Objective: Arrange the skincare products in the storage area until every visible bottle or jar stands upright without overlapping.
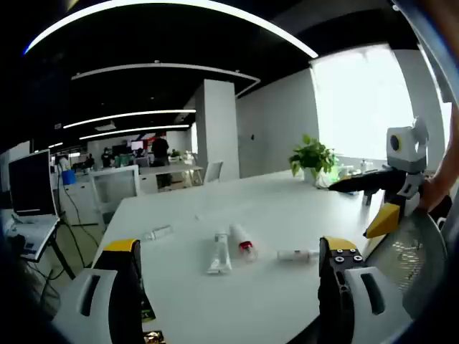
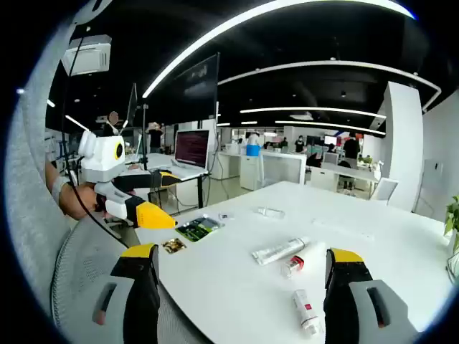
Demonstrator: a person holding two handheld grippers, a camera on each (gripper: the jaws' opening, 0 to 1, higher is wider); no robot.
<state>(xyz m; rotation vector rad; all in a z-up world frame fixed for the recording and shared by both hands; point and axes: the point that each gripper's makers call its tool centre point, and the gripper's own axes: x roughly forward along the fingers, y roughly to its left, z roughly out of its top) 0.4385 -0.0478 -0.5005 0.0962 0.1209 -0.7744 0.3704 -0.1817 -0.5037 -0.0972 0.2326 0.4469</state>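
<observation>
Left gripper view: the white table carries four products lying flat around the white tube. Both grippers hover apart, jaws wide, holding nothing. Best approach: grip each across its body, then stand it upright.

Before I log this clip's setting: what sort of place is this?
Most likely an open-plan office: rows of desks with a monitor, long ceiling light strips, and a big white table holding the tubes.

Smooth matt white table carries glossy plastic tubes, beside a mesh chair back.
</observation>
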